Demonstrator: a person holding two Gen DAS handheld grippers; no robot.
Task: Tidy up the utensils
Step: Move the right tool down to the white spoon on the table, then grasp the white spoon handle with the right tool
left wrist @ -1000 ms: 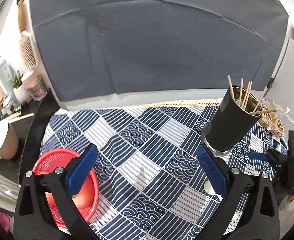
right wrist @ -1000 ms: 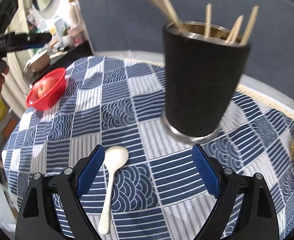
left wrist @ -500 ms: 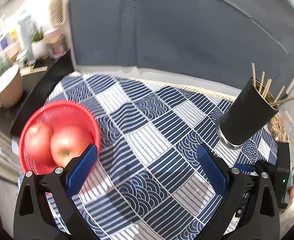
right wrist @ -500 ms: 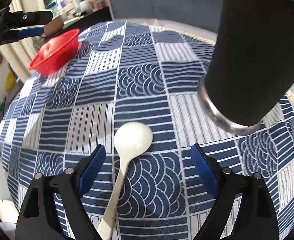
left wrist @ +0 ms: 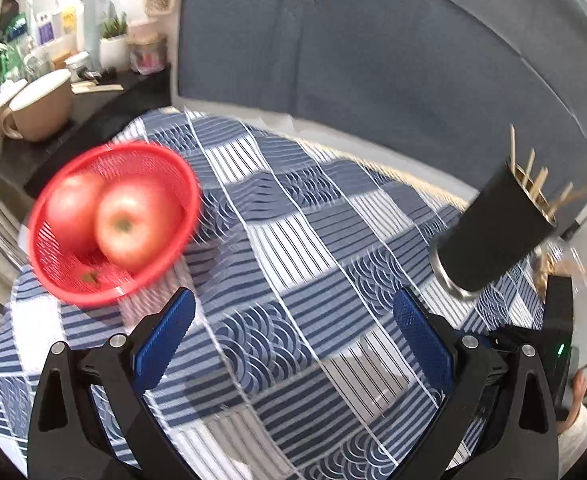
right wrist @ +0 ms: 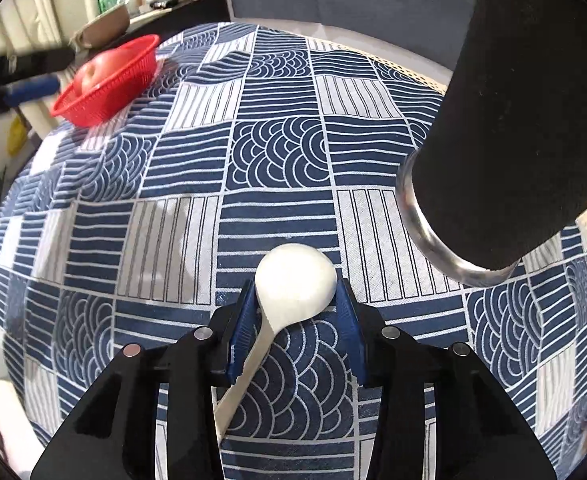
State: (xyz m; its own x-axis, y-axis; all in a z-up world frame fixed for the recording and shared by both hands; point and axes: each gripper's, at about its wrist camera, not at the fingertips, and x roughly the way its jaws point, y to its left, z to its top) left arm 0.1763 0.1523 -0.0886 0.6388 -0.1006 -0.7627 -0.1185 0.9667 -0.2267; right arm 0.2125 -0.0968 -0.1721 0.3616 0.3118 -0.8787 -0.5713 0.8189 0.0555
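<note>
A white spoon (right wrist: 293, 284) lies on the blue patterned tablecloth (right wrist: 277, 148). Its bowl sits between the blue pads of my right gripper (right wrist: 297, 294). Those jaws are closing, and both pads look to be touching the bowl's sides. The spoon's handle runs back under the left finger. A black cup (right wrist: 525, 120) stands close at the right. In the left wrist view the same black cup (left wrist: 493, 232) holds several wooden sticks. My left gripper (left wrist: 293, 300) hangs open over the tablecloth with nothing between its fingers.
A red basket (left wrist: 59, 280) with two apples sits at the table's left, just ahead of the left finger, and the red basket (right wrist: 105, 80) also shows far left in the right wrist view. Mugs and bottles crowd a dark side shelf (left wrist: 105, 104). A grey sofa back (left wrist: 373, 60) stands behind.
My right gripper's jaws have come together around the spoon's bowl after sinking toward it. My left gripper has dropped and rolled, and the red basket now fills more of its view.
</note>
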